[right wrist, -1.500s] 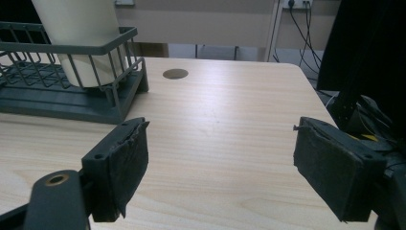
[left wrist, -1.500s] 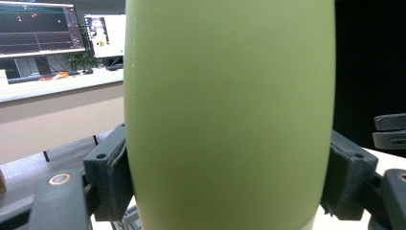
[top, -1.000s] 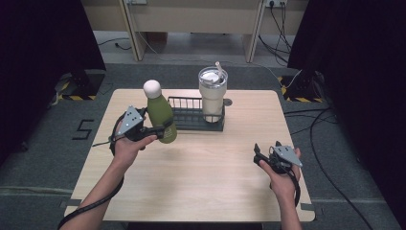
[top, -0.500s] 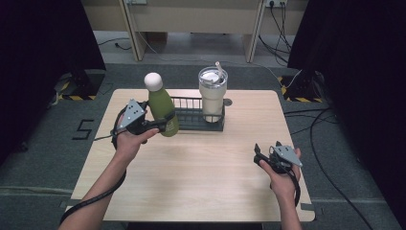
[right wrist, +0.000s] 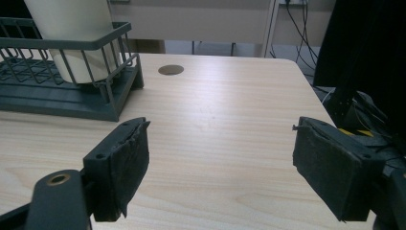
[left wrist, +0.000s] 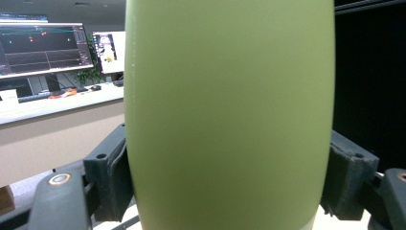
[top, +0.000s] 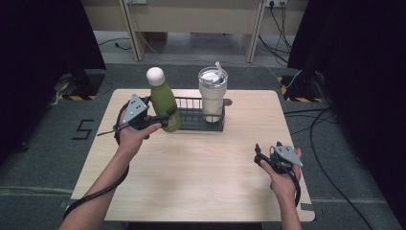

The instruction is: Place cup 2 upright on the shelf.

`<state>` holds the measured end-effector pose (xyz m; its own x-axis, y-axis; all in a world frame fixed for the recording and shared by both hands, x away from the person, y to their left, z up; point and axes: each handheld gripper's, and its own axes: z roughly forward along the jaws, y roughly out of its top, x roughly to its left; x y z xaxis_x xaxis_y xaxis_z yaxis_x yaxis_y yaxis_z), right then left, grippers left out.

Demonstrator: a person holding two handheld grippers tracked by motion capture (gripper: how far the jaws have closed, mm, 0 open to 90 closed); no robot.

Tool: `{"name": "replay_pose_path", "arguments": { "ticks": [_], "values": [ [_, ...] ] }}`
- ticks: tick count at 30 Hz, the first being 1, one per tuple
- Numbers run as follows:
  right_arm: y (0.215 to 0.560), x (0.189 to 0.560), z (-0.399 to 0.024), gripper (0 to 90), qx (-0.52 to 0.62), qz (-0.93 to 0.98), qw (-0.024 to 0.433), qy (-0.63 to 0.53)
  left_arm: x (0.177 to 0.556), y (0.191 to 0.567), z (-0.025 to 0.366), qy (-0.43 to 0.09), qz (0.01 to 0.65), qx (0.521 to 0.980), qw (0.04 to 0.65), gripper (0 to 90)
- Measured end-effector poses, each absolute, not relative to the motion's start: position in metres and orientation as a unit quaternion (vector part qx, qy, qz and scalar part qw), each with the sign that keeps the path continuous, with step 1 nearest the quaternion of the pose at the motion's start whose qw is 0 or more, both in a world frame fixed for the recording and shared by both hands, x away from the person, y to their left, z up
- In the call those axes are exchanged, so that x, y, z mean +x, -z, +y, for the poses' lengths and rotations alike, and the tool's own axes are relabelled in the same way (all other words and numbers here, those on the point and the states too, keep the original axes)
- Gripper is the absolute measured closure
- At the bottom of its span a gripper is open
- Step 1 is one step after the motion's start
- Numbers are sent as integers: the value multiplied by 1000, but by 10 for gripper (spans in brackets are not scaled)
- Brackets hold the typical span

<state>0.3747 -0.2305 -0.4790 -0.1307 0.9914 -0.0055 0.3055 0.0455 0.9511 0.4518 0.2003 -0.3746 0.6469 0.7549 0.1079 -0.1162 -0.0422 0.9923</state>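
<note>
Green bottle (top: 164, 103), white cap, upright, lifted beside wire rack's left end.

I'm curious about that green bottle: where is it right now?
In the high view the green bottle stands upright, clamped in the left gripper, at the left end of the dark wire rack, with the pale tumbler to its right.

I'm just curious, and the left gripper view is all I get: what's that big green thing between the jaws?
Observer: A green bottle with a round white cap, held upright by the left gripper.
Operator: What's near it?
Observer: A dark wire rack right beside it, with a pale tumbler standing inside.
Operator: And the other hand?
Observer: The right gripper is open near the right of the table, holding nothing.
</note>
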Motion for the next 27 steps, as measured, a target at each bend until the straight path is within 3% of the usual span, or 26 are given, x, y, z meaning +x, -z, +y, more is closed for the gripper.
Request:
{"name": "replay_pose_path", "arguments": {
  "ticks": [27],
  "values": [
    [479,375,-233,201,537,607,388,-438,473,370,188,-338,256,635,646,206]
  ]
}}
